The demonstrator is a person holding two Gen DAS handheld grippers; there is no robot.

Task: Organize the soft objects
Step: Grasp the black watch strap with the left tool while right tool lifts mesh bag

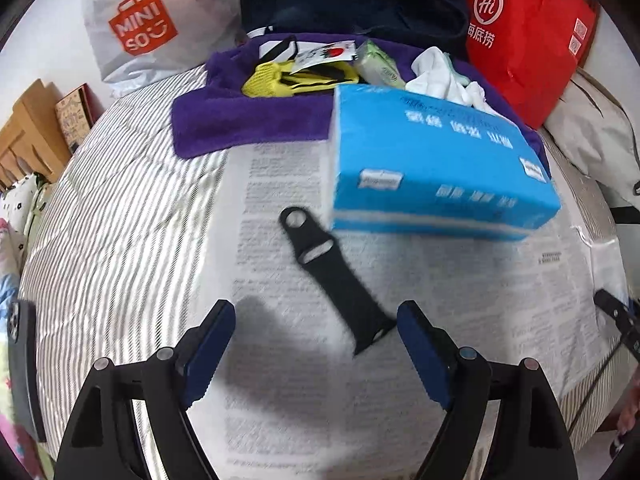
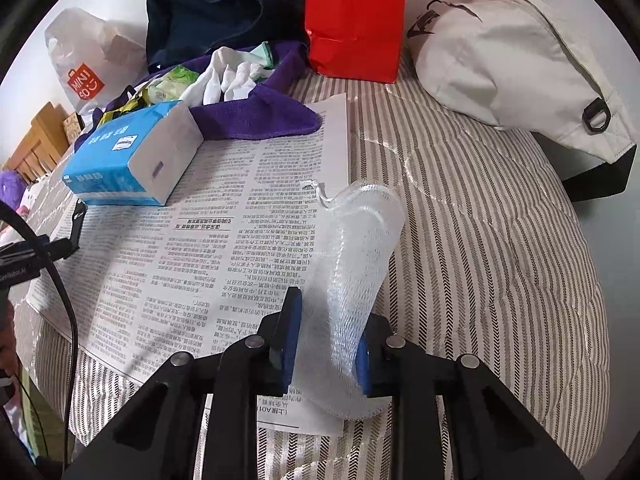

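Item 1: white mesh pouch [image 2: 356, 264]. It lies on the bed at the right edge of the newspaper [image 2: 208, 248], its near end between the fingers of my right gripper [image 2: 326, 344]. Those fingers are clenched on it, blue pads pressing both sides. I judge it very light, limp and springy; the net should crush flat and may slide on a loose grip. Best hold: across the narrow near end, as now, clear of the thin drawstring at the far end.

Item 2: black strap [image 1: 340, 280]. It lies flat on the newspaper, just in front of the blue tissue pack [image 1: 432, 160], its near end close by one finger of my left gripper [image 1: 316, 344]. The left fingers are released, spread wide, nothing between the pads. The strap looks rubbery, flexible, light and thin against the paper; I would pinch it across its width mid-length.

Item 3: purple towel [image 1: 240, 120], further back on the bed, carrying small soft goods.
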